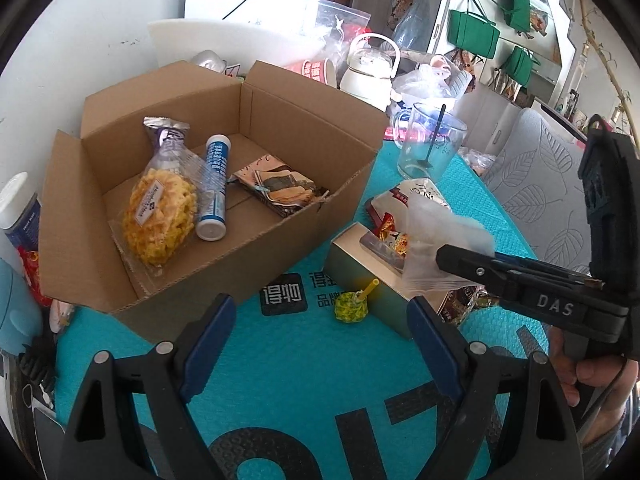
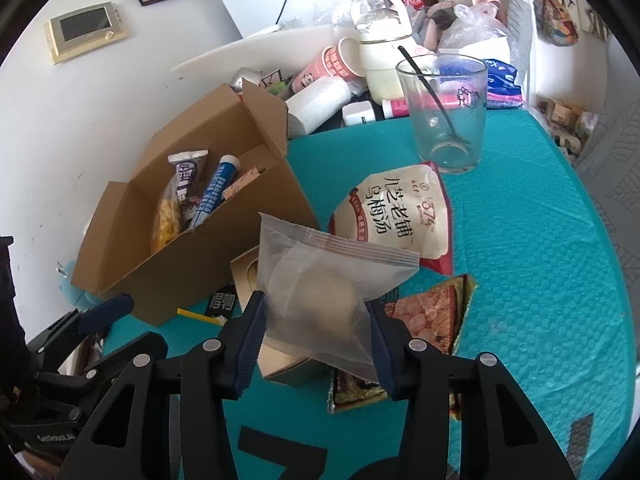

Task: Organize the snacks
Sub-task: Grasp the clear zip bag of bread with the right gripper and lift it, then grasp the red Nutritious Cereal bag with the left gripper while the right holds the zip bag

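left gripper (image 1: 320,336) released, jaws wide apart, nothing between them, hovering over the teal mat (image 1: 280,380) just in front of the cardboard box (image 1: 224,248). box flaps up, top open; inside lie a yellow snack bag (image 1: 160,216), a blue tube (image 1: 212,188) and a flat brown packet (image 1: 280,188), with bare floor at the back right. a small yellow-green candy (image 1: 352,306) sits on the mat between the jaws' line and a small tan box (image 1: 360,276). right gripper (image 1: 460,260) comes in from the right, "das" on its arm, clamped on a frosted pouch (image 1: 436,248).

right wrist view: right gripper (image 2: 316,340) grasping the frosted pouch (image 2: 320,280), held above the small tan box (image 2: 280,364), beside the cardboard box (image 2: 188,256) near wall. ahead on the mat: white-red bag (image 2: 396,220) reading "374" plus chinese print, then a glass (image 2: 448,116) with a spoon. an orange packet (image 2: 432,316) lies right of the jaws. clutter crowds the far table edge.
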A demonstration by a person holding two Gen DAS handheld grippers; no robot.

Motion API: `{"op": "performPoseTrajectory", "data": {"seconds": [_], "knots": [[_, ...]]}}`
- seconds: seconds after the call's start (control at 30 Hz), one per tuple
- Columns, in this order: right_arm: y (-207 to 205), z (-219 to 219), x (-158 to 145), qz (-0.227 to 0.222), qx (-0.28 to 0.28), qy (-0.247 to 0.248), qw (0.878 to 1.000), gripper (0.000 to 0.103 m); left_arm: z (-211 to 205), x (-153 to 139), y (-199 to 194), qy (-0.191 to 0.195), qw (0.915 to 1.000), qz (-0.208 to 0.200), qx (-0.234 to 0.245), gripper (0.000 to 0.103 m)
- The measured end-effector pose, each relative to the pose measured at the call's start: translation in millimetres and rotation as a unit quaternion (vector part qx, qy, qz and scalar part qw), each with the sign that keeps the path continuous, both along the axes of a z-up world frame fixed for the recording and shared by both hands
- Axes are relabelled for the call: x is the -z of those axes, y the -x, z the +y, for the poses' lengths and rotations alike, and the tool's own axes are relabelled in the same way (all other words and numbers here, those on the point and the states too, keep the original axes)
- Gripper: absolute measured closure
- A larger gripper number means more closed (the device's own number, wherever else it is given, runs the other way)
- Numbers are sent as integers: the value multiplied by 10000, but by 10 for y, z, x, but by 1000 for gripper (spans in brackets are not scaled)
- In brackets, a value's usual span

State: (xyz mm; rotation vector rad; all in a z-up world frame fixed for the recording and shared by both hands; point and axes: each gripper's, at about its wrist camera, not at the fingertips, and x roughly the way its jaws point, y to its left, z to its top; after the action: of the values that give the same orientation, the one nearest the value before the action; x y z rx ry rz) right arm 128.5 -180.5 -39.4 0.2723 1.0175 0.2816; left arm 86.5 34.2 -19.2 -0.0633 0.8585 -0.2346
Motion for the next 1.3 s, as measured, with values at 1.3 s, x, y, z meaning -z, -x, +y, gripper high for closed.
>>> {"op": "performPoseTrajectory", "data": {"seconds": [1.3], "knots": [[734, -1477, -147, -240, 1074, -72, 9939, 57, -1765, 307, -567, -389, 9661, 819, 2417, 16]]}}
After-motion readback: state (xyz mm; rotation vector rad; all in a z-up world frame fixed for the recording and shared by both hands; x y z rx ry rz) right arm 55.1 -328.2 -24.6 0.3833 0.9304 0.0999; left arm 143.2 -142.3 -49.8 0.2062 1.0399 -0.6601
